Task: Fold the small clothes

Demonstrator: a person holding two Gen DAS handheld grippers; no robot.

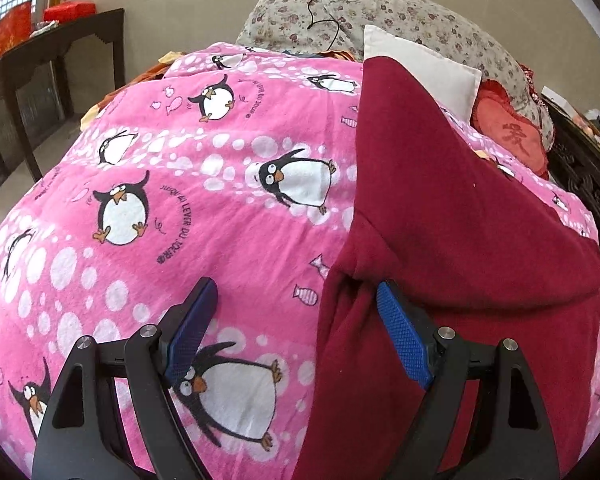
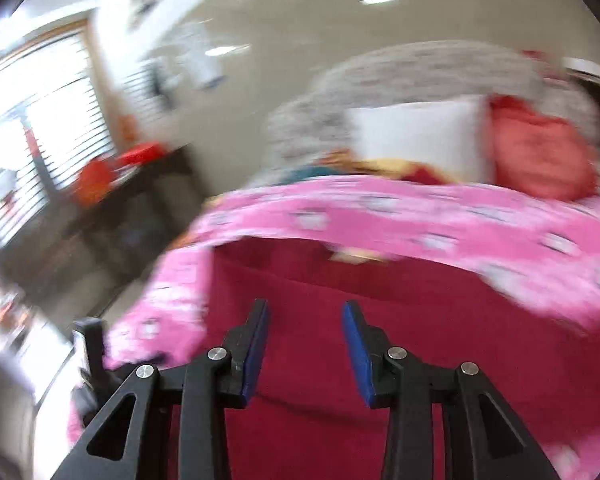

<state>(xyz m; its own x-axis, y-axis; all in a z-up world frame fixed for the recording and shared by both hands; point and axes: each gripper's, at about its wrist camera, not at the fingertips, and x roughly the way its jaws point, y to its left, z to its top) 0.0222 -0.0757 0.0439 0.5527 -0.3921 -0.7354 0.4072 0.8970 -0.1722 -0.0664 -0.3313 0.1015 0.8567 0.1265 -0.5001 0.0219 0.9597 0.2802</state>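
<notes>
A dark red fleece garment [image 1: 460, 220] lies spread on the right half of a pink penguin-print blanket [image 1: 180, 200] that covers a bed. My left gripper [image 1: 296, 284] hovers at the garment's left edge with its jaws wide apart. Its right pad [image 1: 400, 332] is over the red cloth and its left pad [image 1: 192, 328] over the blanket, and nothing is pinched. The right wrist view is motion-blurred. There my right gripper [image 2: 306, 304] is open above the same red garment [image 2: 380, 320], with a clear gap and no cloth between the pads.
At the head of the bed lie a white pillow [image 1: 420, 68], a floral quilt [image 1: 400, 12] and a red cushion [image 1: 508, 128]. A dark wooden side table [image 1: 60, 40] with red boxes stands left of the bed. Dark carved furniture [image 1: 580, 184] is at the right.
</notes>
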